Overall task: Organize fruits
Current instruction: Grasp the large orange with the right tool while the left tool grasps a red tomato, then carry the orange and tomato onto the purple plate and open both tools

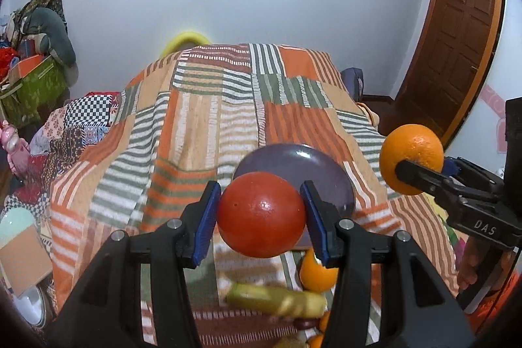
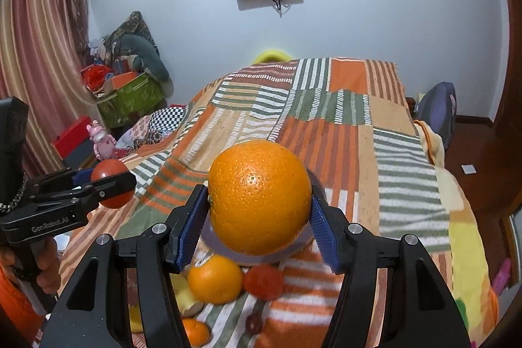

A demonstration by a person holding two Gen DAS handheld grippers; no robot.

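Left wrist view: your left gripper (image 1: 261, 214) clamps a red tomato (image 1: 261, 214) between its blue pads, jaws partly open around it, held up above the striped bedspread (image 1: 202, 119). A purple plate (image 1: 293, 165) lies just behind it. Below, an orange (image 1: 314, 274) and blurred yellow-green fruit (image 1: 277, 302) rest on the cloth. At right, your right gripper (image 1: 421, 172) grips a large orange (image 1: 411, 158).

Right wrist view: the right gripper's jaws, about half open, press the large orange above the plate. A smaller orange and a tomato (image 2: 263, 281) lie below.
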